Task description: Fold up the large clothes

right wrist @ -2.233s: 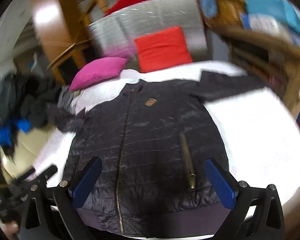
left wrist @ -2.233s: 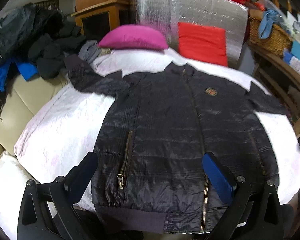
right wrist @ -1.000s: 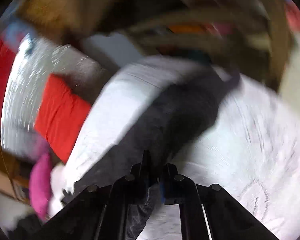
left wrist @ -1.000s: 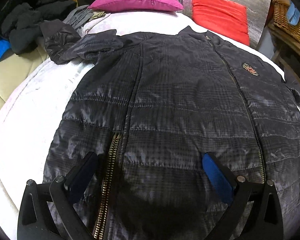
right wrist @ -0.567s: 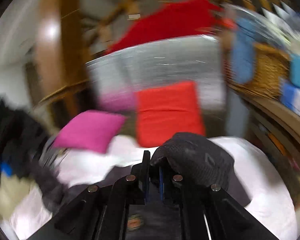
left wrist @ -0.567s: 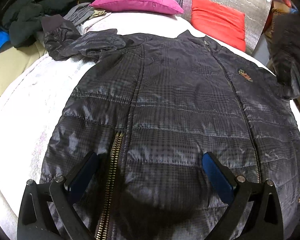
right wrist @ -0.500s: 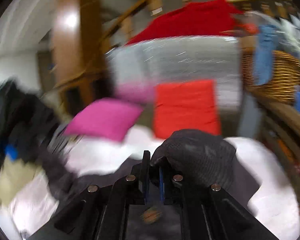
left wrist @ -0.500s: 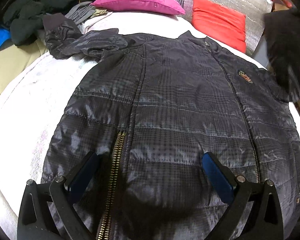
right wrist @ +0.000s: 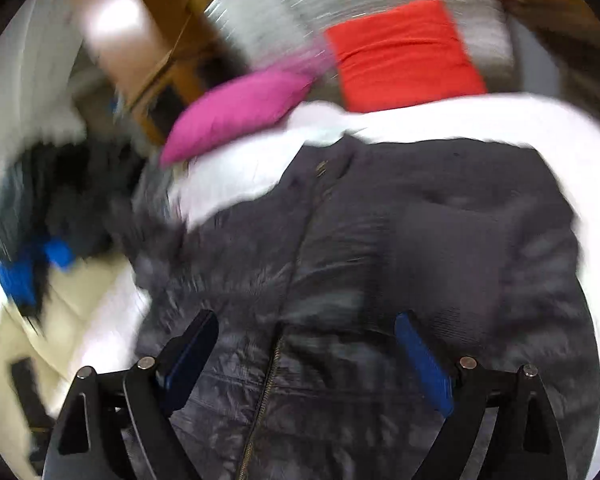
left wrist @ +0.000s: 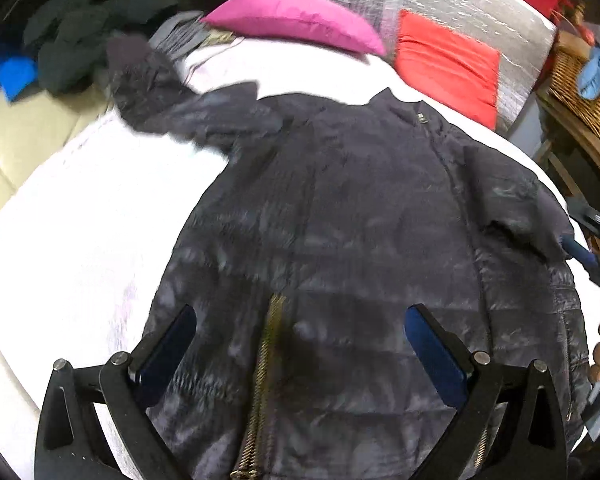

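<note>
Jacket (left wrist: 360, 240) lies flat on my white bed (left wrist: 80, 232), its right sleeve (left wrist: 512, 204) folded in at 3 o'clock, its left sleeve (left wrist: 188, 108) still out at 10 o'clock, and my left gripper (left wrist: 300, 344) and right gripper (right wrist: 306, 344) hang wide open, holding nothing.

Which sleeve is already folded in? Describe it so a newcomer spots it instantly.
Start from the white bed with the black jacket spread front-up. Look at the jacket's side nearest the wicker basket. There the folded sleeve lies doubled over the chest, unlike the other sleeve, which stretches toward the dark clothes pile.
</note>
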{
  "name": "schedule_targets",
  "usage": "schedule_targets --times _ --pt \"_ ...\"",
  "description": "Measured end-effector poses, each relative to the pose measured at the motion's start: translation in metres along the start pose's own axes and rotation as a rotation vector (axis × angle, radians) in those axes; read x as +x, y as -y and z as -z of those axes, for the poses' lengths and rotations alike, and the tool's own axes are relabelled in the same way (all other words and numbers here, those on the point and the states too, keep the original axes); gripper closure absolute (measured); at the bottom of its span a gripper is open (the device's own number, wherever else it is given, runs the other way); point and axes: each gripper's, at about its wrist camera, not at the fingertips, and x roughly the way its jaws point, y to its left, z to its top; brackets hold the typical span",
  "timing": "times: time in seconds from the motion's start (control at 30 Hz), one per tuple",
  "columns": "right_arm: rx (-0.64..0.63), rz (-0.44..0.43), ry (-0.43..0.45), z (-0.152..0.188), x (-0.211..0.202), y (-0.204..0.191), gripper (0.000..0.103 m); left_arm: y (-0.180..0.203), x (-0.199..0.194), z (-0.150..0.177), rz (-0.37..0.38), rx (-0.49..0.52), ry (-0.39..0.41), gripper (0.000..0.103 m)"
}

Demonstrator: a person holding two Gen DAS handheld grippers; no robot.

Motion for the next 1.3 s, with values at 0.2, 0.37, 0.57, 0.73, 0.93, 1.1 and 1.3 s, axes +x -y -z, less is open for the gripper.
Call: schedule_targets --times 0.2,0.37,0.57,0.73,0.93,1.1,1.3 --pt "0.255 -0.085 0.175 0.004 -0.061 0.073 0.009 0.090 -0.022 -0.029 -0.034 0.295 0.092 0.000" --pt "0.348 -0.155 0.248 0.020 -0.080 0.102 0.009 0.193 -0.014 -0.038 -0.029 0.595 0.140 0.000" --pt "0.405 -0.200 0.335 0.010 -0.092 0.118 0.009 0.269 0.035 -0.025 -0.094 0.855 0.146 0.000" --pt "0.487 -0.223 0.374 0.008 -0.098 0.133 0.009 0.290 0.074 -0.030 -0.141 0.910 0.088 0.014" --pt "0.512 -0.215 0.373 0.010 -0.098 0.139 0.009 0.289 0.083 -0.031 -0.124 0.887 0.052 0.042" --pt "0.506 -0.203 0.373 0.014 -0.097 0.139 0.009 0.273 0.084 -0.043 -0.062 0.800 0.019 0.074" --pt "0.515 -0.200 0.367 0.017 -0.093 0.143 0.009 0.237 0.061 -0.072 0.081 0.564 0.065 0.078"
